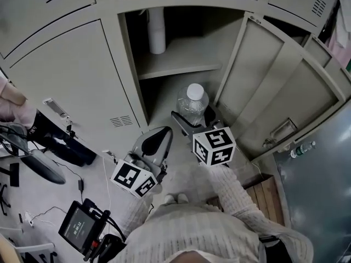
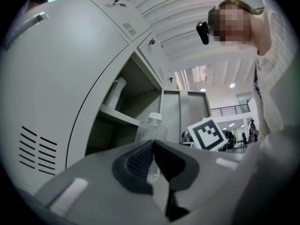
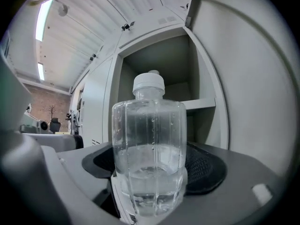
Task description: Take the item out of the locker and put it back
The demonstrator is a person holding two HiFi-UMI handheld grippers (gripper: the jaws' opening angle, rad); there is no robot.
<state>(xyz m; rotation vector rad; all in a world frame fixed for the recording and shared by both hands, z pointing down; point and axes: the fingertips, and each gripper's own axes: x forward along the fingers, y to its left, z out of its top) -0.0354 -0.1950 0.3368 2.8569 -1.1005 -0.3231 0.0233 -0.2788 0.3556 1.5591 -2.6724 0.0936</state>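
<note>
**Bottle held at locker mouth: hazards**

My left tongs [image 2: 152,146] are closed pad to pad with nothing between them, and sit idle just left of the work. Ahead is the beige metal locker [image 1: 123,64] with one compartment open. A white cylinder [image 1: 157,32] stands on its inner shelf [image 1: 175,64].

The clear plastic bottle with a white cap [image 3: 149,139], part-filled with water, is upright in my right tongs [image 1: 196,119]. The jaws are parted to the bottle's width and clamped low on its body. The bottle is at the mouth of the lower section, under the shelf; I cannot tell whether it has crossed the frame. The open locker door [image 1: 274,86] stands to the right.

Hazards, as I judge them:
- The low grip on smooth plastic leaves the top free to tip, and sloshing water adds to this.
- The cap may strike the shelf edge if I carry the bottle too high.
- Swinging right risks clipping the door.
</note>
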